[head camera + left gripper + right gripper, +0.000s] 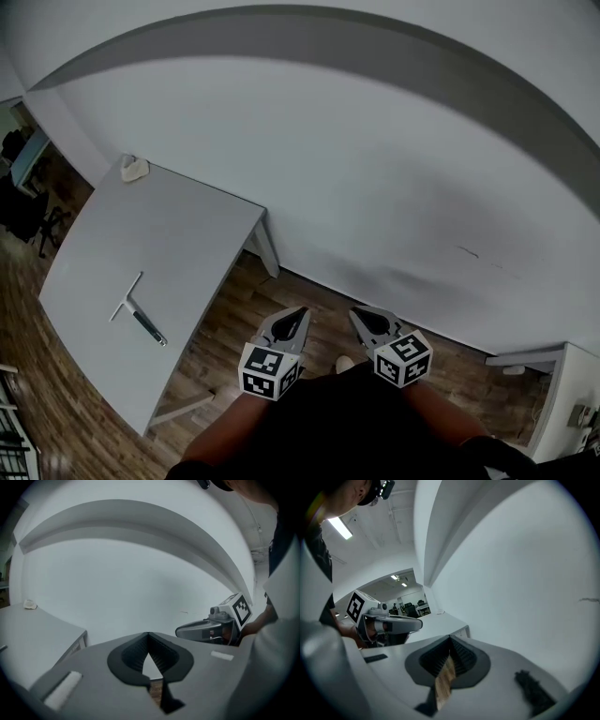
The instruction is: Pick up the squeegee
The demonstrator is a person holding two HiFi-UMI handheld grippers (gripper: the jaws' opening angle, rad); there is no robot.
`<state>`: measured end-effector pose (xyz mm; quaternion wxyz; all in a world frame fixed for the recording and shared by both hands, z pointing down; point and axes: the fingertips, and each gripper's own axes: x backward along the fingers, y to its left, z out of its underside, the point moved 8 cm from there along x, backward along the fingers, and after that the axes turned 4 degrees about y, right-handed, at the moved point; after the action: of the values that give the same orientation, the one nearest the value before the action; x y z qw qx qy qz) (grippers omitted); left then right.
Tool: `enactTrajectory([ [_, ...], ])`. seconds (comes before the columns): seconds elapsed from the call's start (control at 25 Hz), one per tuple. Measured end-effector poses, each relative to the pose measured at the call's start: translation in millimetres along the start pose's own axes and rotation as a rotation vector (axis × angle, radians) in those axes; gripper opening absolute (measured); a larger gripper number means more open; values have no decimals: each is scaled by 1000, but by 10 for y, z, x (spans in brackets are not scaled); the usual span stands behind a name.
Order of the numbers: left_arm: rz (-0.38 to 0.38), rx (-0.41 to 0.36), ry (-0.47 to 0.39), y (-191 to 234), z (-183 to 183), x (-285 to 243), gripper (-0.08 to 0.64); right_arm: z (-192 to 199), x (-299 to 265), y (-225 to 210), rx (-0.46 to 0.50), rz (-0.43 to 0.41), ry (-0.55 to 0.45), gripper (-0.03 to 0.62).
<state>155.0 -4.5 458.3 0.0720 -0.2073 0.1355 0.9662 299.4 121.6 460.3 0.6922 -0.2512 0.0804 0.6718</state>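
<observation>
The squeegee lies flat on the grey table at the left of the head view, its pale blade bar across a dark handle that points to the table's near edge. My left gripper and right gripper hang side by side over the wooden floor, well to the right of the table and apart from the squeegee. Both are shut with nothing between the jaws. In the left gripper view the left gripper faces the white wall, with the right gripper beside it. The right gripper view shows the right gripper and the left gripper.
A crumpled pale cloth sits on the table's far corner, also the cloth in the left gripper view. A white wall stands close ahead. White furniture is at the lower right. Dark chairs stand at the far left.
</observation>
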Motion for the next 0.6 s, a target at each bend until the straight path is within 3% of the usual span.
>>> enactTrajectory([
  [0.6,-341,128,-67,-272,211,378,6,-92,-177,-12,167,-323,80,6],
])
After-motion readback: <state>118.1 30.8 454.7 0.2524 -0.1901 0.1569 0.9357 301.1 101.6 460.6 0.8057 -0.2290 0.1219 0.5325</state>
